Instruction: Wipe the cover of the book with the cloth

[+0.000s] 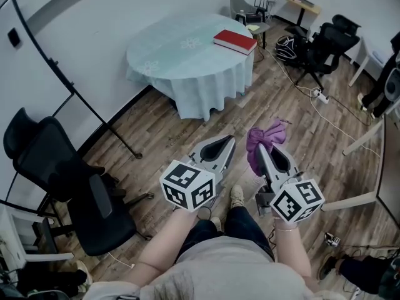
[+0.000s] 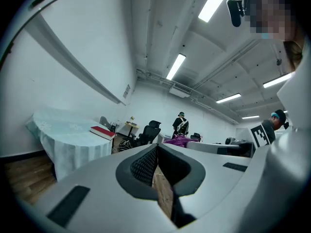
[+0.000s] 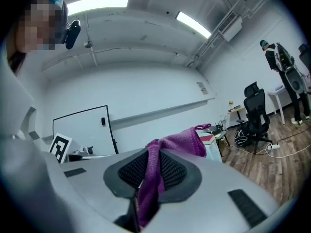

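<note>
Table (image 1: 181,67) bears book (image 1: 235,41) — right tongs (image 3: 154,155) pinch cloth (image 3: 183,142)

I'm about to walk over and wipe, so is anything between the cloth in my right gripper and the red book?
Nothing visible does. Only wood floor lies between the cloth in the right gripper and the round table, and the book lies alone on it.

i'm looking down at a wood plank floor (image 1: 156,124), a round table (image 1: 169,55) draped in pale cloth, a black office chair (image 1: 100,220), white walls (image 1: 94,17); ceiling strip lights (image 2: 177,66) are glowing.
</note>
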